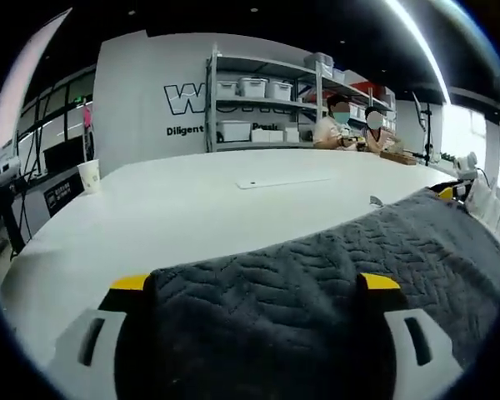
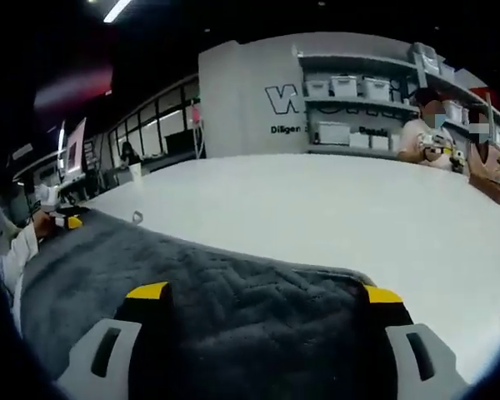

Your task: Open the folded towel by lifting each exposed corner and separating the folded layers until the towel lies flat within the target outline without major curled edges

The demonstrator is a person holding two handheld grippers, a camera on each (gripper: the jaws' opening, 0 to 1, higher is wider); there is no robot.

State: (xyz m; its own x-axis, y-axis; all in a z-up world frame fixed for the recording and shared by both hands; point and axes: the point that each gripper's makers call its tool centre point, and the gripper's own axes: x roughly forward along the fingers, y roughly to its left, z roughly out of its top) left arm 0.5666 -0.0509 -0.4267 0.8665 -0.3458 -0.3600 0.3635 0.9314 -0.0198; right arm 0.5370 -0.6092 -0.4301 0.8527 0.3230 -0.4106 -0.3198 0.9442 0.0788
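Wide bare stretch of white desk [image 1: 192, 217] ahead of the grey towel [image 1: 317, 283], open for passing. Few obstacles there: paper cup [image 1: 89, 176] at the far left edge, thin flat white sheet [image 1: 282, 182] mid-desk, small clip-like item [image 1: 375, 201] just beside the towel's far edge. Beyond the desk, shelving [image 1: 262, 100] and two seated people [image 1: 350, 129], well apart.

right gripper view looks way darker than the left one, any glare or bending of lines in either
Right gripper view: dim and soft, the upper left nearly black, the towel blurred up close. Left gripper view: brighter, a ceiling light strip glares at top right, the table edge and shelves bow from the fisheye.
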